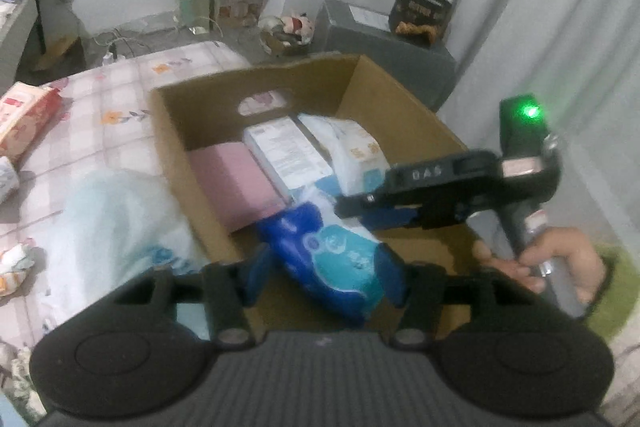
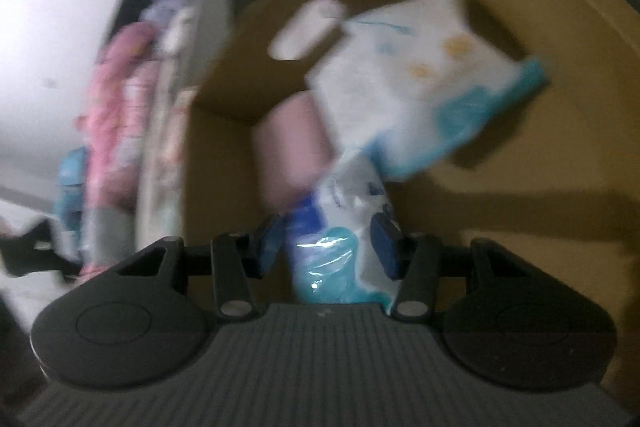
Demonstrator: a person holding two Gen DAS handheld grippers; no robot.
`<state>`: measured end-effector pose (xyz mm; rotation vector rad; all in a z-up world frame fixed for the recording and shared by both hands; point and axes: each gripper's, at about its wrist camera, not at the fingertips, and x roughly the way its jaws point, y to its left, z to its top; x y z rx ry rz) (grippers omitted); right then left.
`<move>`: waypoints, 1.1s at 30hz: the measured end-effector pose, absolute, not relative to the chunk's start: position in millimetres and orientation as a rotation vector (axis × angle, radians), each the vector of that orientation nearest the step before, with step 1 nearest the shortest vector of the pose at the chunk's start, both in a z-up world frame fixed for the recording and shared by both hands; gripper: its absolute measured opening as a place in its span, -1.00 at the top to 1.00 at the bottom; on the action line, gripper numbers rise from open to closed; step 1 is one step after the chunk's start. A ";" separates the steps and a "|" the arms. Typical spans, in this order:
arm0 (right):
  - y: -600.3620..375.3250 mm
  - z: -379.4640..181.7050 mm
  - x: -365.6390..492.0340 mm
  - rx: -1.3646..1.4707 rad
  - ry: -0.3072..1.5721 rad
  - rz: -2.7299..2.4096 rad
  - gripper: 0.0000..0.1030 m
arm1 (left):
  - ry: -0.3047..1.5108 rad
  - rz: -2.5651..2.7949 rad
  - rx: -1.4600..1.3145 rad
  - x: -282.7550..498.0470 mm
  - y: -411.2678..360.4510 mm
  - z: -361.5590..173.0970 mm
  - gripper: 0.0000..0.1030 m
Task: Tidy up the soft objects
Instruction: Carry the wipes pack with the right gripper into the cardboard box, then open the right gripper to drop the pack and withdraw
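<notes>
Left gripper (image 1: 326, 273): a ribbed dark-grey body flanked by two rounded black housings with circular recesses, silver screw heads above them, and blue fingertip pads (image 1: 394, 277) on black arms. Right gripper (image 1: 370, 213), seen from the left wrist camera: black, lettered "DAS" in white, with a green indicator light glowing above the lettering. Below that light, a bare-skinned hand (image 1: 560, 257) on a grey handle. Right wrist view, blurred: same ribbed grey body, black housings, blue pads (image 2: 384, 243).
</notes>
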<state>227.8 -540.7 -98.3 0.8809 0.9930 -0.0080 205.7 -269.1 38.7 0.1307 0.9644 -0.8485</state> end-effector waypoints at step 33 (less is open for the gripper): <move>-461.3 -106.8 235.9 0.828 1.072 -0.151 -0.02 | 0.885 -0.562 -0.091 147.4 -54.3 1.0 -0.49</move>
